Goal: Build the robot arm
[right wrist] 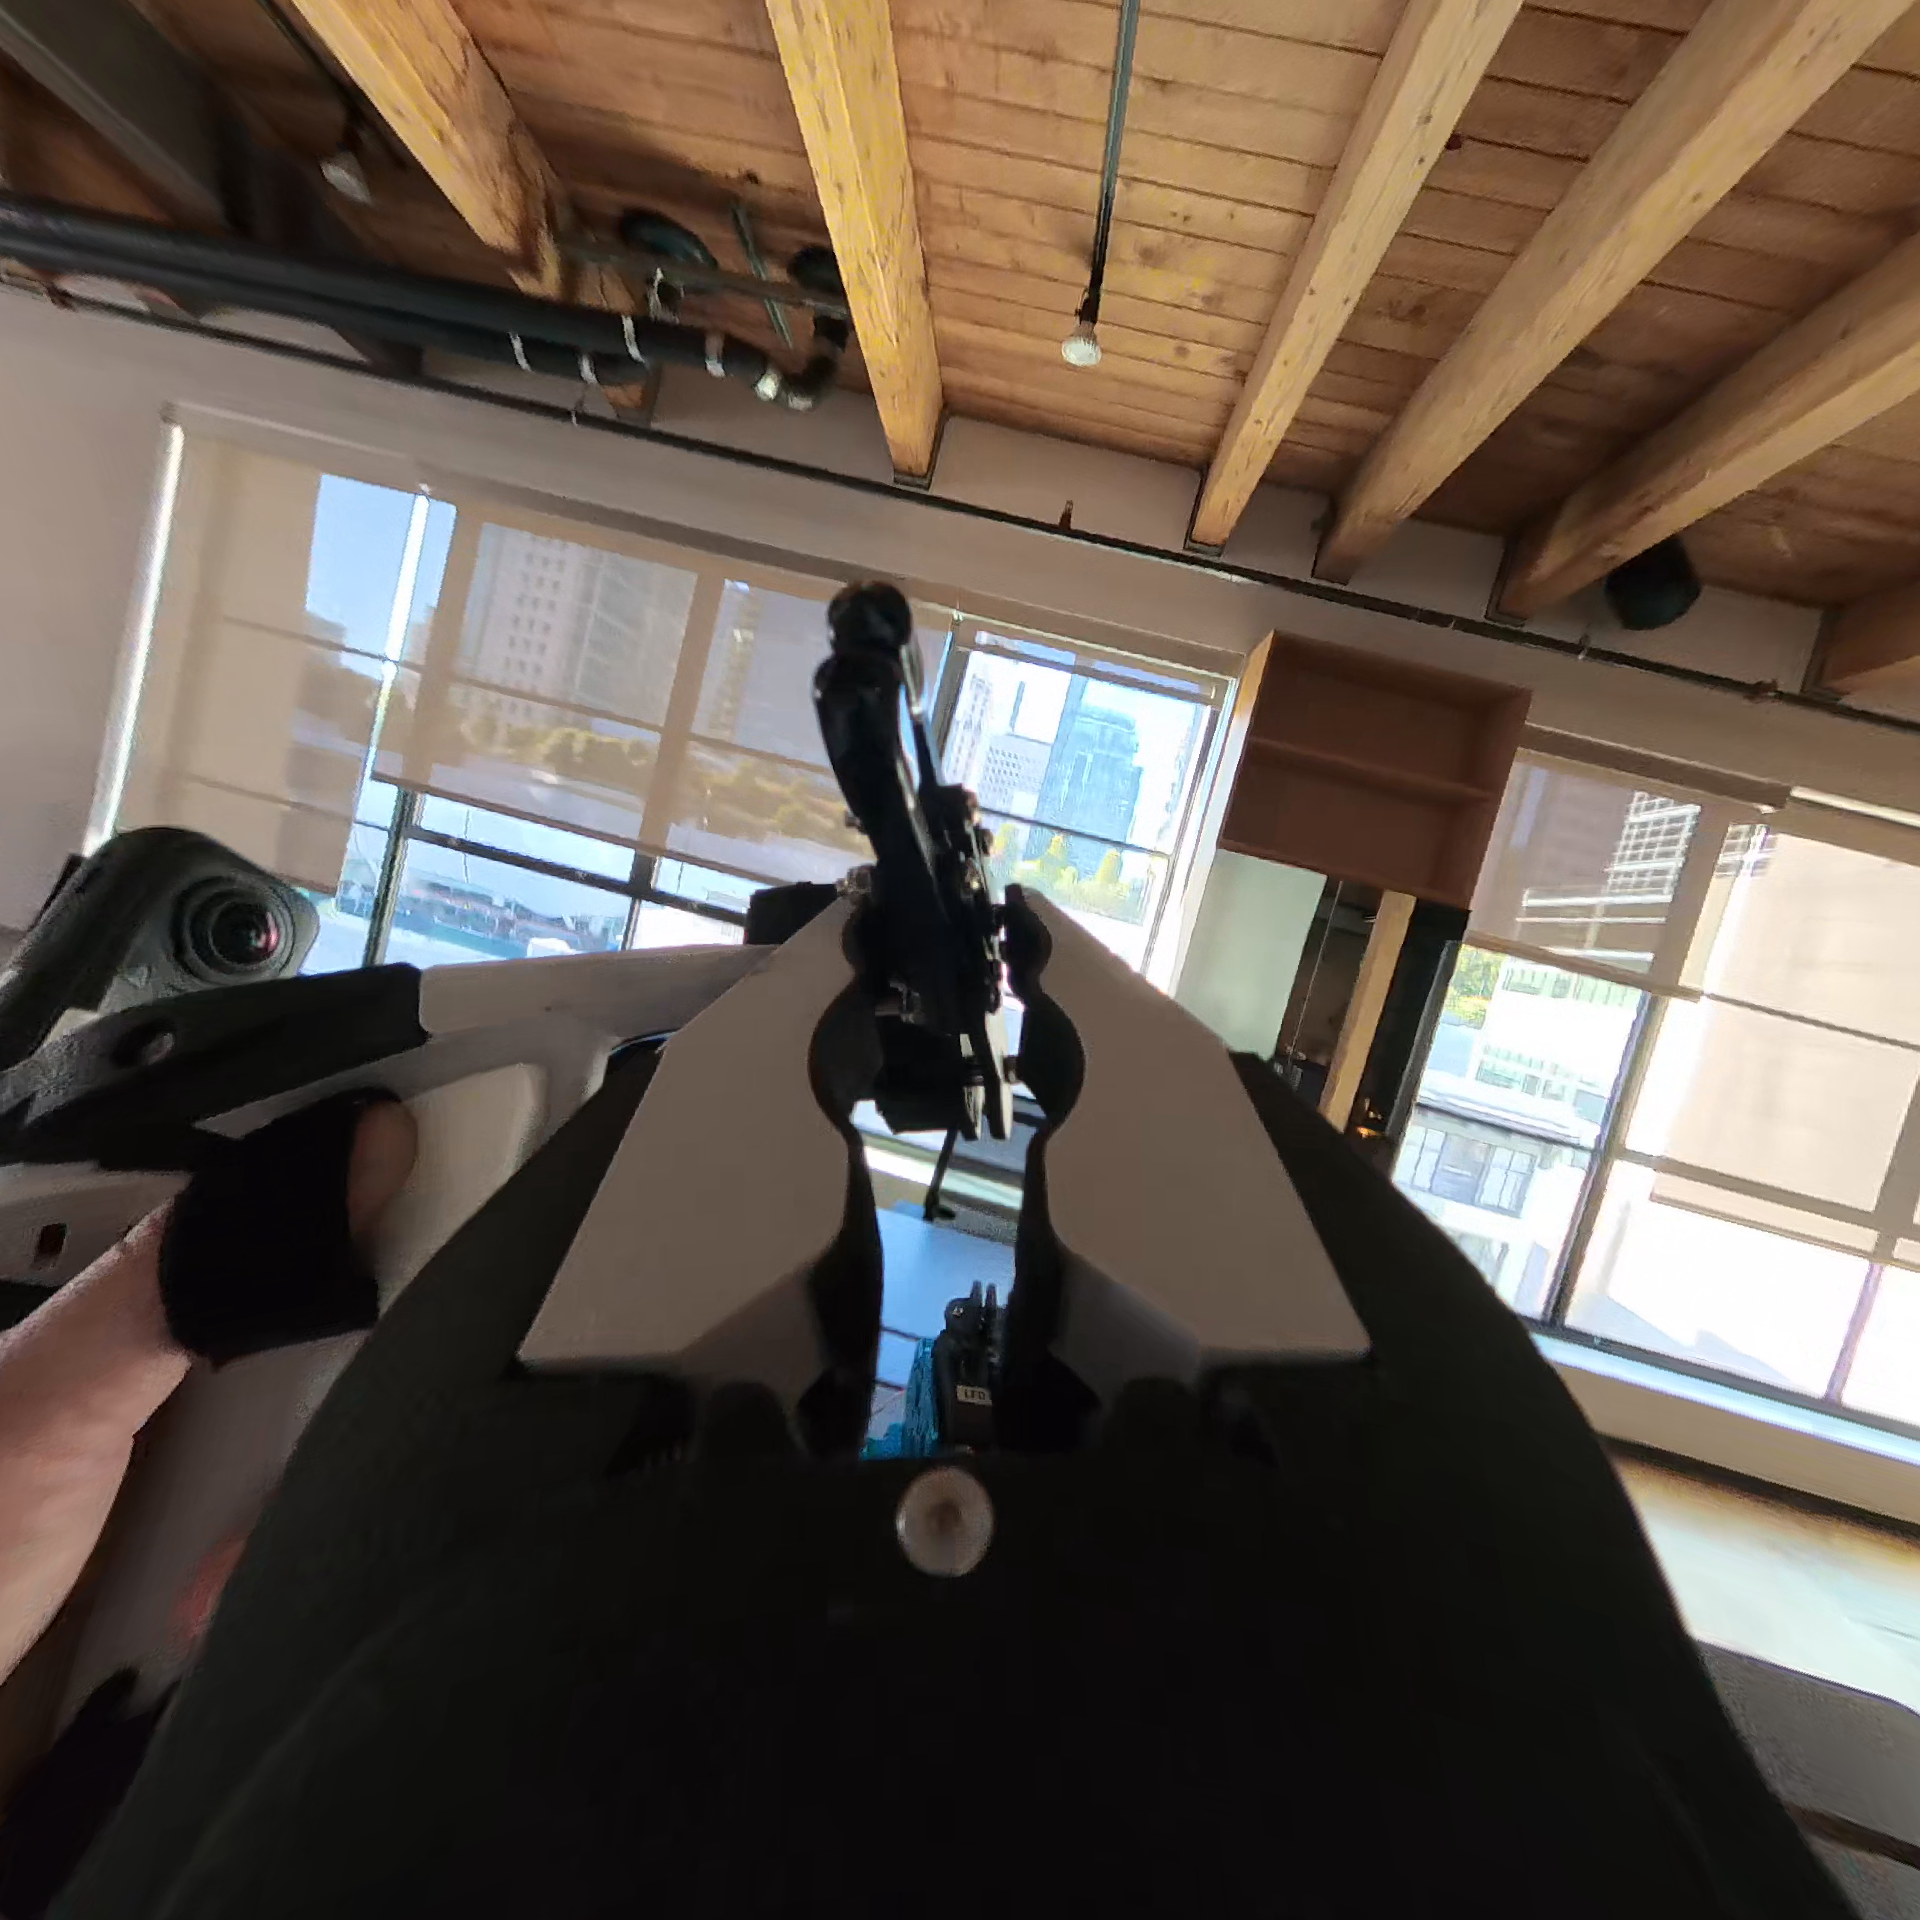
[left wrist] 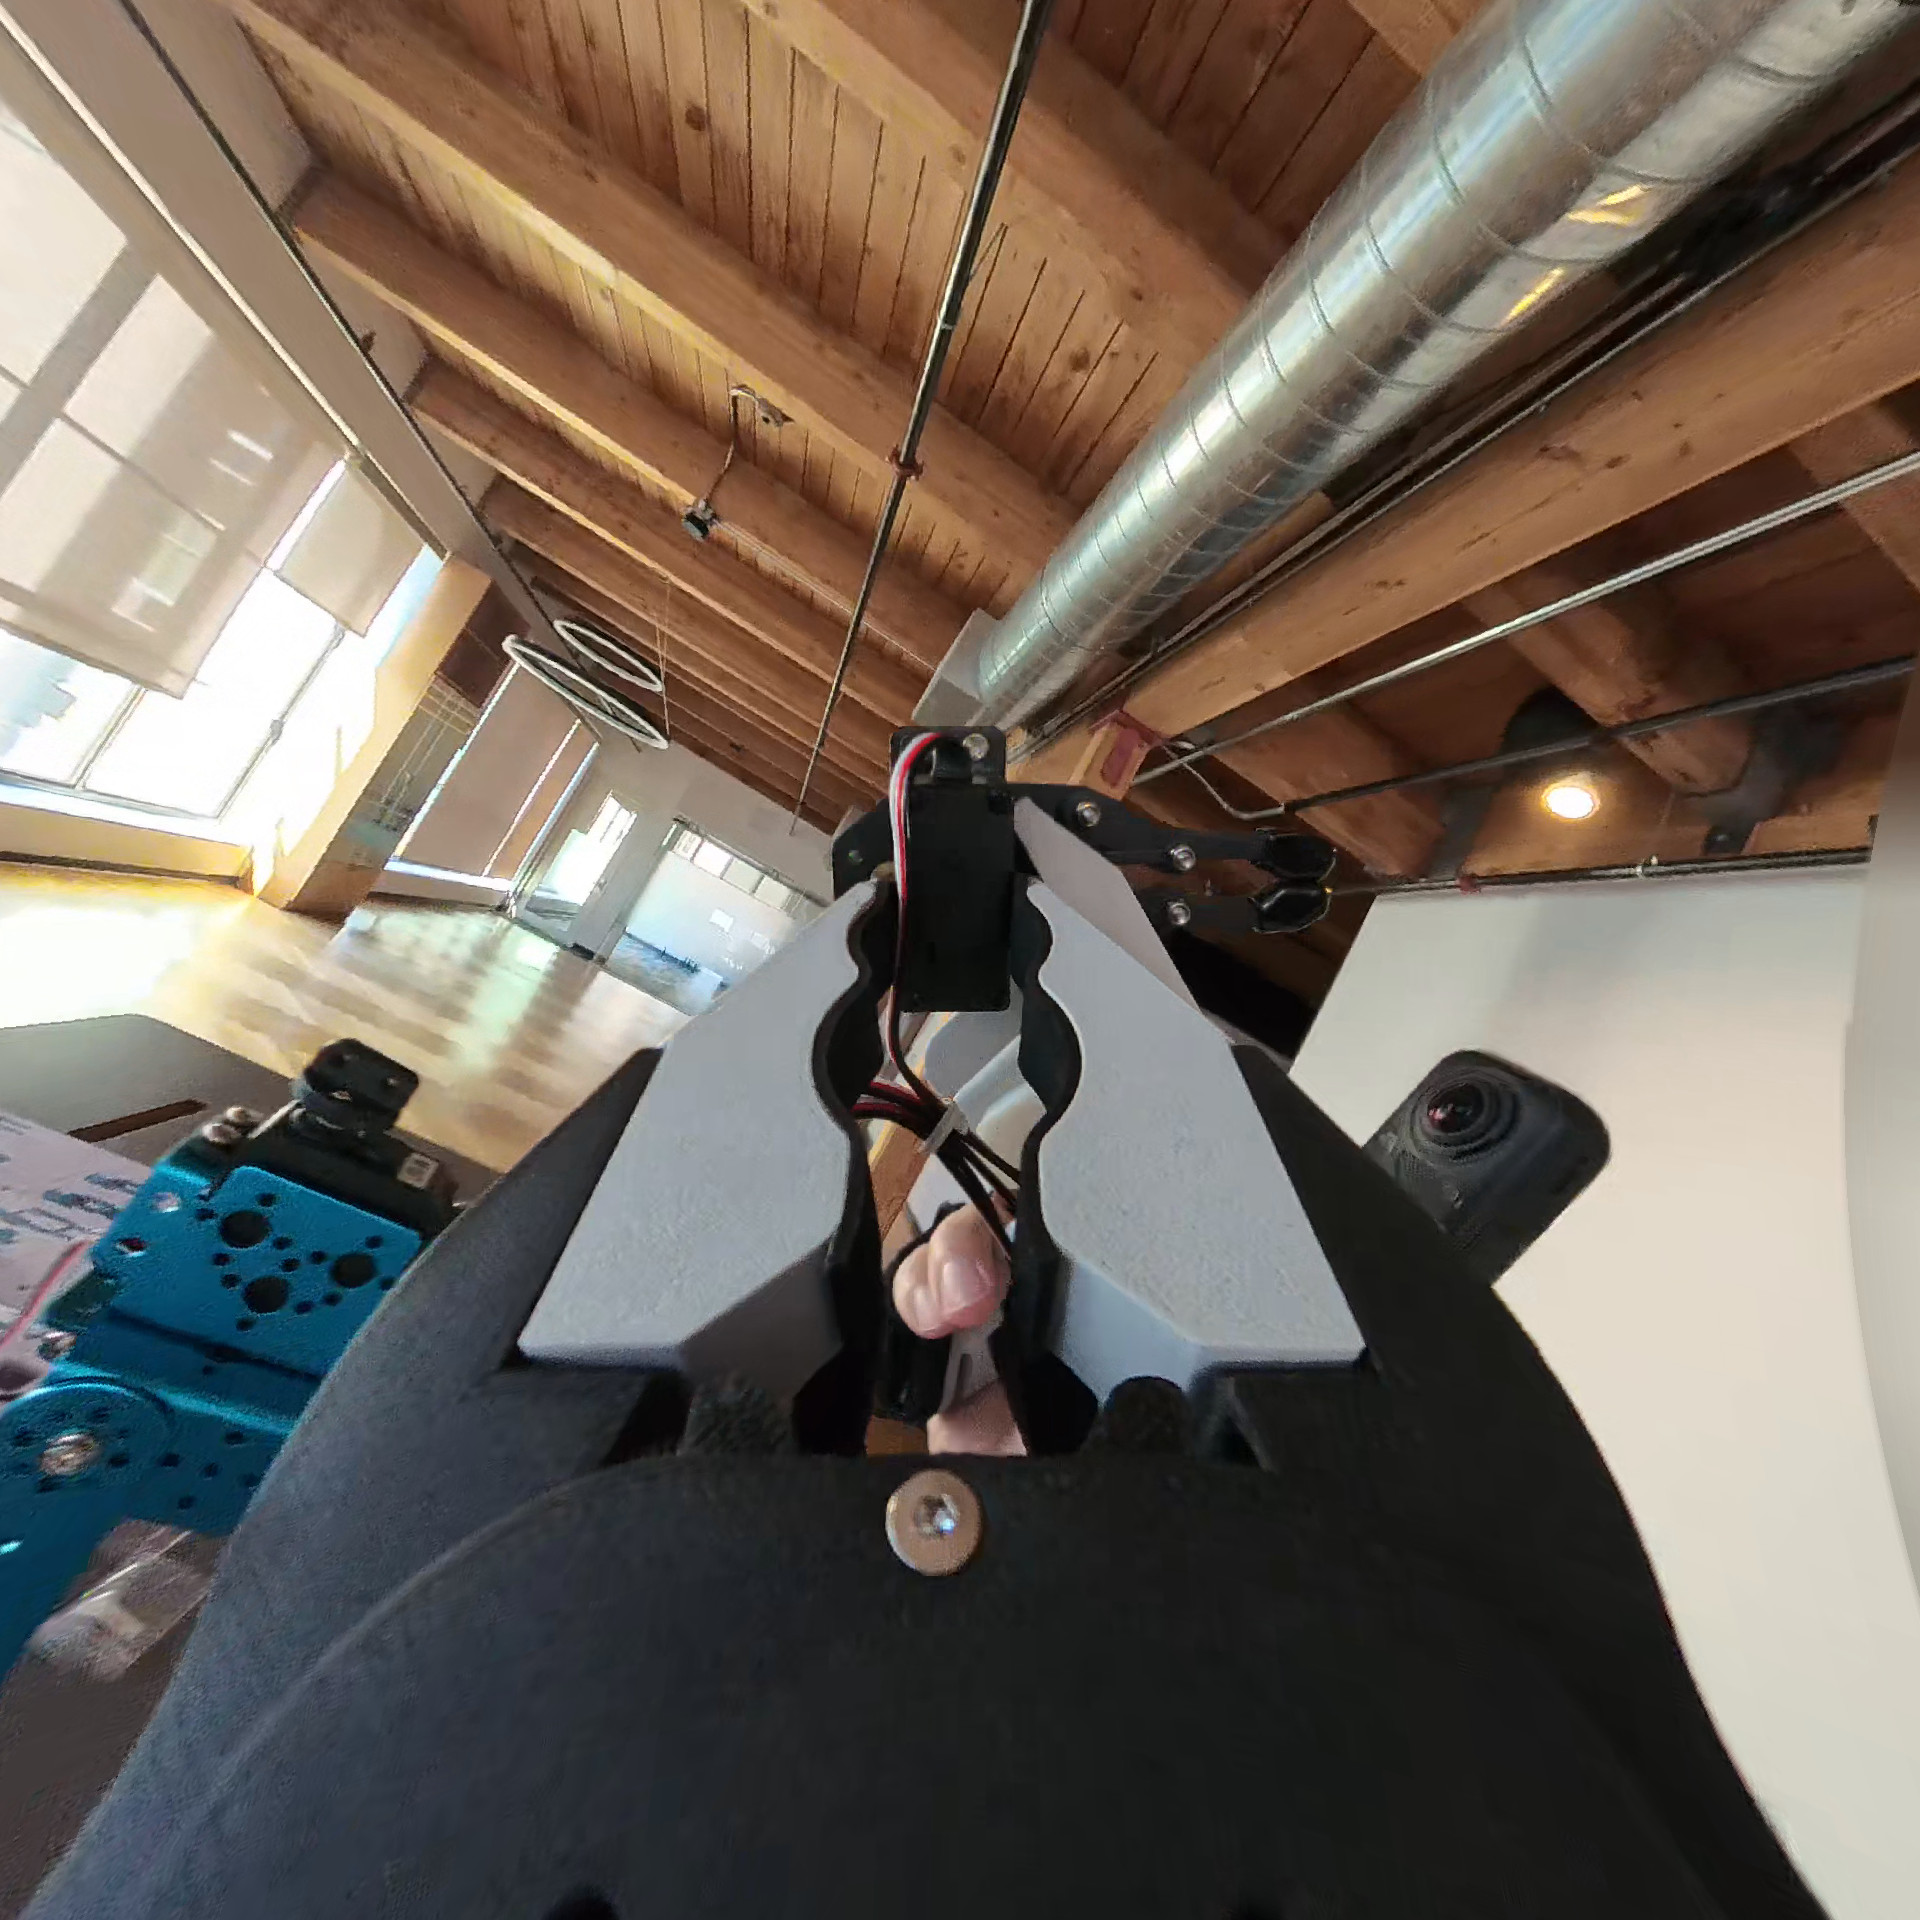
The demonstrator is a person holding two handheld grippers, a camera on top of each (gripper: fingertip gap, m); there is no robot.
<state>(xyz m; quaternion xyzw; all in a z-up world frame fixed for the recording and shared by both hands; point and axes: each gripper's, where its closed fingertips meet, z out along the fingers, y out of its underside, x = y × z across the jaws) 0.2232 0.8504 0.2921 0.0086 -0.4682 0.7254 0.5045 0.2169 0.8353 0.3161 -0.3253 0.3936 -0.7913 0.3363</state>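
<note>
A small black servo claw assembly (left wrist: 951, 894) with red, white and black wires is held up in the air. My left gripper (left wrist: 951, 914) is shut on its black servo body. The little claw's two arms (left wrist: 1247, 883) stick out to the right, tips close together. My right gripper (right wrist: 930, 935) is shut on the same assembly (right wrist: 925, 914), whose claw tip (right wrist: 871, 620) points up. The left gripper (right wrist: 540, 997) comes in from the left in the right wrist view, held by a hand in a black fingerless glove (right wrist: 260, 1236). A fingertip (left wrist: 945, 1288) shows between my left fingers.
A blue metal robot arm with perforated brackets (left wrist: 239, 1278) stands low at the left, and shows through the finger gap in the right wrist view (right wrist: 914, 1392). The right gripper's camera (left wrist: 1475, 1132) is close by. A white wall (left wrist: 1662, 1143), wooden ceiling beams, a metal duct (left wrist: 1351, 312) and large windows (right wrist: 1091, 769) surround.
</note>
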